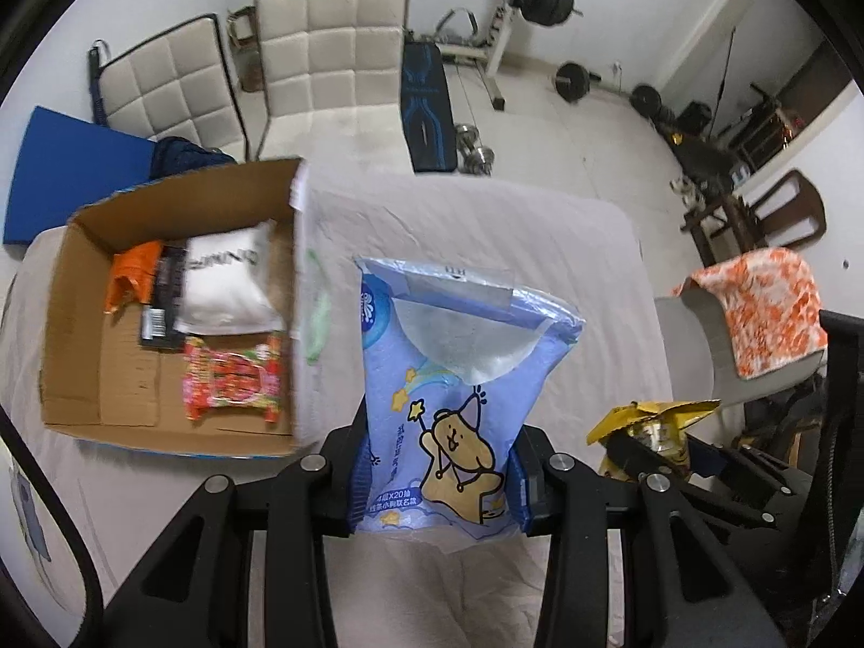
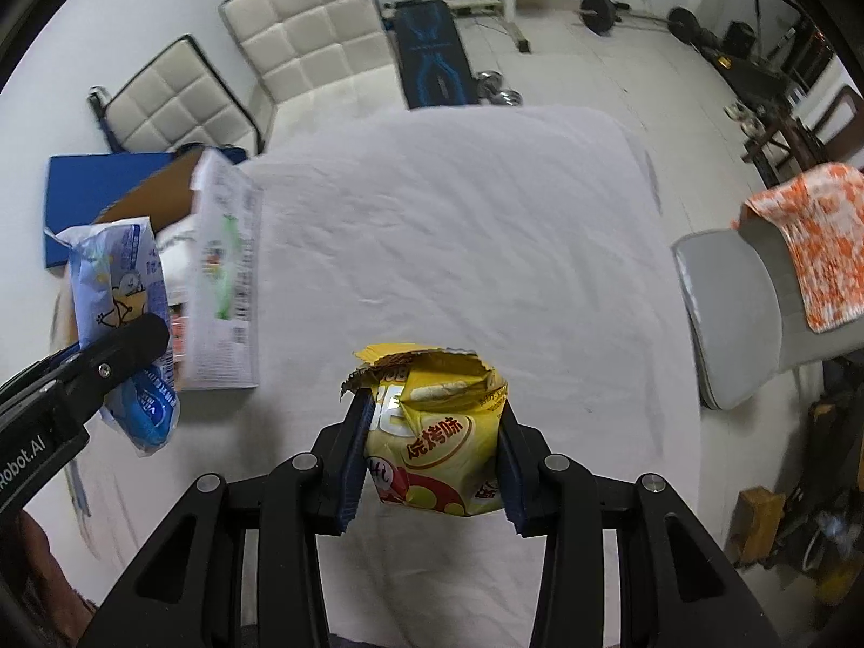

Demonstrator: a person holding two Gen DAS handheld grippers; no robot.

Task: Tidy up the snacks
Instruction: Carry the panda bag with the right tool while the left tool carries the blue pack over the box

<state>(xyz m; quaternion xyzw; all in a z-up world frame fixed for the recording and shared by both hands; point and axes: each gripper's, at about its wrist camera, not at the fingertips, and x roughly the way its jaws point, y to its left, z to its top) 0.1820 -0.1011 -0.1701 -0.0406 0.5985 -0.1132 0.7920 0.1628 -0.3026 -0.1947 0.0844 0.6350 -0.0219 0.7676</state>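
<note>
My left gripper (image 1: pixel 440 478) is shut on a light-blue tissue pack (image 1: pixel 459 378) with a cartoon dog, held up above the white-covered table (image 1: pixel 486 227). The same pack (image 2: pixel 124 324) shows at the left of the right wrist view, clamped by the left gripper's fingers (image 2: pixel 108 362). My right gripper (image 2: pixel 432 459) is shut on a crumpled yellow snack bag (image 2: pixel 437 421), also lifted off the table; that bag (image 1: pixel 653 426) appears at the right of the left wrist view. An open cardboard box (image 1: pixel 81 378) at the left holds a white bag (image 1: pixel 227 281), an orange packet (image 1: pixel 132 275) and a red packet (image 1: pixel 232 378).
The box (image 2: pixel 227 270) stands at the table's left side, one flap raised. Two white padded chairs (image 1: pixel 324 65) stand beyond the table, a grey chair with an orange towel (image 2: pixel 804 248) to the right. Weights and a bench (image 1: pixel 426 108) lie on the floor behind.
</note>
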